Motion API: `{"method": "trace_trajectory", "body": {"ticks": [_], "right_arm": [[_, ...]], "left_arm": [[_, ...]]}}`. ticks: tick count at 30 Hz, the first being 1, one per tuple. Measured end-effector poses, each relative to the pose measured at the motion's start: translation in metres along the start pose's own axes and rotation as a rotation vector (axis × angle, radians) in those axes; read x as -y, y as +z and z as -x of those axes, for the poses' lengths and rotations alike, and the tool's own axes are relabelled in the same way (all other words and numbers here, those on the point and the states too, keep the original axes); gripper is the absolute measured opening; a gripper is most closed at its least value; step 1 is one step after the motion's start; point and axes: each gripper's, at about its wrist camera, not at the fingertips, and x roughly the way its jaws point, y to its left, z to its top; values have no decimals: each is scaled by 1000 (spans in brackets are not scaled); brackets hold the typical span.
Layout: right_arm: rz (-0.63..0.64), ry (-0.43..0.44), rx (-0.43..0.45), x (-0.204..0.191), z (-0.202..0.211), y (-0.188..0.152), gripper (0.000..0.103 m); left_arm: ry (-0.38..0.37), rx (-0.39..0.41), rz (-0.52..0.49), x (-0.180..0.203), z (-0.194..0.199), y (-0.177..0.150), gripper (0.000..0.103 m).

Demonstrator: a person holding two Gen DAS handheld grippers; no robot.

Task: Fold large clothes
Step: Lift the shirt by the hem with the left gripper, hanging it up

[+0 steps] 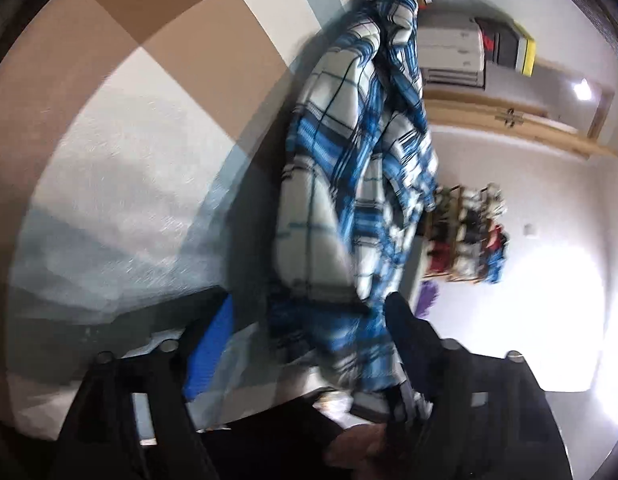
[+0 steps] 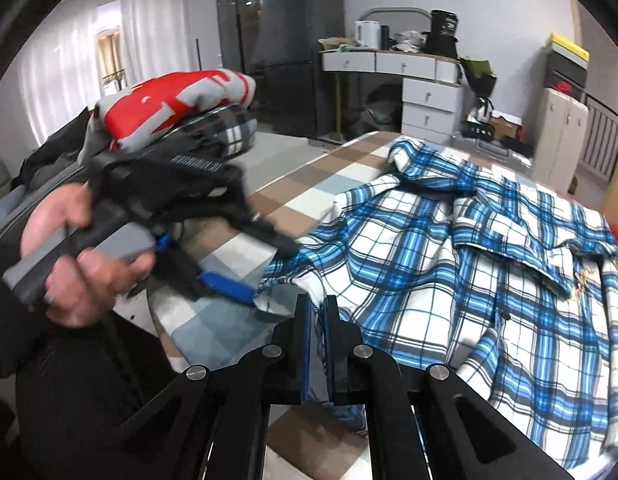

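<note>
A blue and white plaid shirt [image 2: 461,264] lies rumpled on a checked brown, white and grey table [image 2: 305,180]. My right gripper [image 2: 317,308] is shut on the shirt's near hem. In the right wrist view my left gripper [image 2: 269,268] is at the shirt's left edge, jaws wide apart, one finger [image 2: 265,236] above the cloth and the blue-padded finger [image 2: 229,286] below. In the left wrist view the camera is rolled sideways; the shirt [image 1: 349,184] hangs between the open fingers [image 1: 405,336], gripper [image 1: 309,328].
A pile of clothes with a red and grey garment [image 2: 177,104] sits at the table's far left. Behind are a dark fridge [image 2: 297,64], a white drawer desk [image 2: 409,80], a cabinet [image 2: 561,132] and a shoe rack [image 1: 469,236].
</note>
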Motion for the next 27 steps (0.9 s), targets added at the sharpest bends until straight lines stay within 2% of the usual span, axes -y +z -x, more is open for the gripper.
{"method": "trace_trajectory", "body": {"ticks": [9, 10, 11, 13, 14, 15, 16, 19, 21, 23, 27], "right_arm": [[64, 27, -37, -8, -1, -4, 6], [73, 31, -47, -9, -2, -6, 6], [83, 31, -59, -10, -3, -8, 6], [97, 41, -85, -11, -5, -12, 6], [93, 52, -98, -9, -5, -14, 6], [79, 59, -105, -7, -4, -15, 6], [64, 70, -112, -4, -4, -16, 6], [-15, 103, -134, 12, 1, -21, 6], [-111, 149, -141, 28, 8, -24, 7], [-242, 225, -142, 45, 12, -29, 7], [-550, 462, -172, 55, 11, -55, 8]], "left_arm": [[42, -17, -84, 19, -12, 0, 80], [52, -18, -94, 20, -13, 0, 75], [98, -23, -114, 22, -13, -2, 68], [181, -20, -116, 20, -11, -2, 33], [204, -19, -112, 18, -11, -2, 25], [237, -24, -116, 15, -12, -3, 9], [254, -28, -129, 13, -13, -3, 3], [261, -22, -146, 12, -11, -6, 2], [255, -20, -146, 13, -10, -9, 0], [246, -19, -137, 17, -11, -12, 0], [168, 13, -144, 37, 2, -16, 0]]}}
